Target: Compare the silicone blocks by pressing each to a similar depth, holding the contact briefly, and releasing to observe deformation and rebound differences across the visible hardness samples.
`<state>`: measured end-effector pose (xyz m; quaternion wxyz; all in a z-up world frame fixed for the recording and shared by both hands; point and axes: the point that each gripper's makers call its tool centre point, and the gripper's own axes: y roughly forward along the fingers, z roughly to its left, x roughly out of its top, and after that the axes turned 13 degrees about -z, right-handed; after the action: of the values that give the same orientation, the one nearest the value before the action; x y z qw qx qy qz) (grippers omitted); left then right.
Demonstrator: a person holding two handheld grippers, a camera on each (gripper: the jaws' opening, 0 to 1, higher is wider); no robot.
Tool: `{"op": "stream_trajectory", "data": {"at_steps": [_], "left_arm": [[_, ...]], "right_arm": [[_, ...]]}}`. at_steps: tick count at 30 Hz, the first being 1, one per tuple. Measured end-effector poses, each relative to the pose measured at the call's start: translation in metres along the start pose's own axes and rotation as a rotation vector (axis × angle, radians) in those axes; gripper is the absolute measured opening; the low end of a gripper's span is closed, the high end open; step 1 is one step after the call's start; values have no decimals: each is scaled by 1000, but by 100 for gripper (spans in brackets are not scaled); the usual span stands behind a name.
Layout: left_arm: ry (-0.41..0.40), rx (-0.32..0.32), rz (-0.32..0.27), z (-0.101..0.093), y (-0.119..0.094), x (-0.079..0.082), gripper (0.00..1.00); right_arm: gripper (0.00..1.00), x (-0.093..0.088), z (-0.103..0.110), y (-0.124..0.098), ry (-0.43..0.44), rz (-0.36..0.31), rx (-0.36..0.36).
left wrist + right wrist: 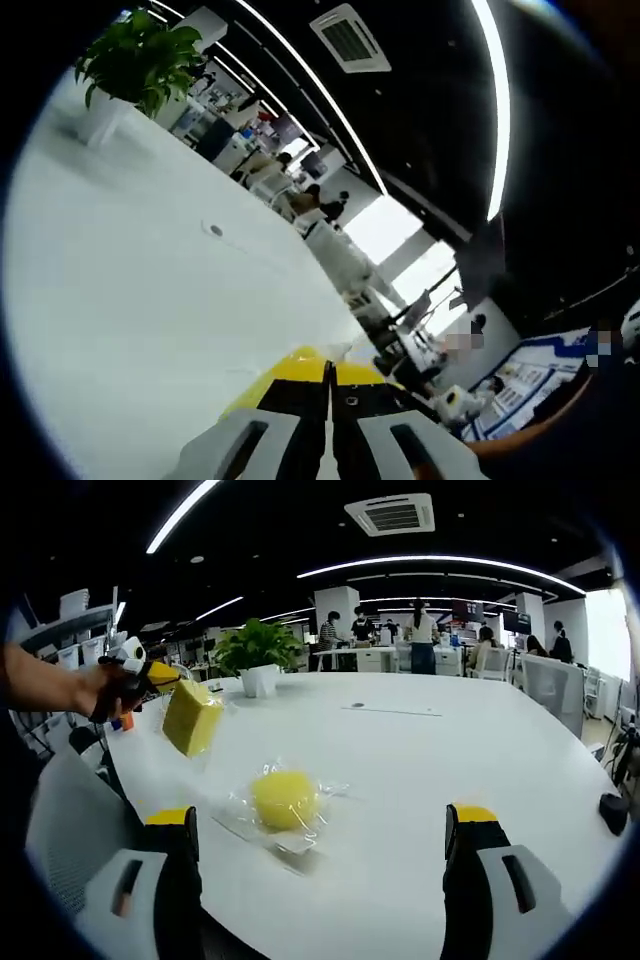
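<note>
Two jaws of my right gripper (322, 880) rise wide apart at the bottom of the right gripper view, grey with black faces and yellow tips, nothing between them. Just beyond the gap lies a round yellow block (284, 799) in a crinkled clear wrapper (243, 825), resting on the white table (440, 750). The tabletop is smooth and glossy, with broad bare surface to the right and behind the block.

Farther left, my left gripper (160, 680) comes in held by a hand (98, 688), raised above the table and carrying a squarish yellow block (192, 718) that hangs tilted off its tip, in clear film, well apart from the round one.

From the left gripper view, the jaws of that gripper (328, 445) stand almost together, clamped on the squarish block (310, 370), whose yellow top edge shows just past them. This view is rolled, so the table (150, 300) slopes away to the left.

At the table's far edge stands a leafy green plant (257, 645) in a white pot (260, 680). Beyond it are desks and standing people (420, 640) under long ceiling light strips (440, 562).
</note>
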<state>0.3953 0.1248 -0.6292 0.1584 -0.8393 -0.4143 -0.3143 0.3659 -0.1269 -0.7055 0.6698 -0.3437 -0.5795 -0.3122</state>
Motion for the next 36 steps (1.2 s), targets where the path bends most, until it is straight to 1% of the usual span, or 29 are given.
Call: {"op": "stream_trajectory", "data": {"at_steps": [5, 10, 12, 14, 17, 20, 22, 24, 26, 28, 29, 30, 31, 32, 33, 34, 35, 36], "left_arm": [[-23, 22, 2, 10, 2, -2, 0], [-36, 39, 10, 17, 6, -5, 0], [-45, 44, 17, 22, 8, -7, 0], [-70, 47, 19, 25, 9, -10, 0], [-74, 62, 22, 33, 11, -13, 0], [-73, 86, 13, 40, 12, -14, 0], [-70, 101, 12, 45, 12, -15, 0], [-74, 106, 1, 49, 12, -13, 0], [-23, 131, 3, 57, 12, -12, 0], [9, 154, 13, 65, 13, -11, 0], [38, 159, 18, 68, 13, -11, 0], [84, 168, 21, 73, 13, -10, 0], [105, 179, 22, 76, 13, -10, 0], [103, 173, 22, 77, 13, -10, 0], [127, 175, 25, 80, 14, -9, 0], [177, 178, 31, 85, 14, -8, 0], [254, 179, 48, 90, 13, -9, 0], [257, 174, 59, 90, 14, -11, 0]], "right_arm": [[96, 0, -1, -1, 4, 3, -4], [96, -4, 3, 1, 20, 13, 17], [96, -3, 4, 1, 16, 13, 20], [96, -4, 4, 1, 14, 19, 22], [96, -5, 3, 1, 17, 25, 17], [96, -6, 4, 1, 18, 27, 22], [92, -6, 5, 0, 17, 33, 23], [92, -6, 7, 0, 16, 34, 29], [93, -7, 7, 1, 18, 38, 30], [95, -8, 7, 1, 22, 42, 31], [96, -8, 7, 1, 24, 42, 31], [95, -8, 8, 1, 25, 42, 33], [96, -8, 8, 1, 24, 44, 35], [96, -9, 9, 2, 24, 44, 38], [96, -9, 9, 2, 23, 46, 40], [96, -9, 9, 2, 22, 46, 42], [96, -9, 9, 2, 23, 46, 43], [96, -9, 10, 2, 24, 46, 45]]}}
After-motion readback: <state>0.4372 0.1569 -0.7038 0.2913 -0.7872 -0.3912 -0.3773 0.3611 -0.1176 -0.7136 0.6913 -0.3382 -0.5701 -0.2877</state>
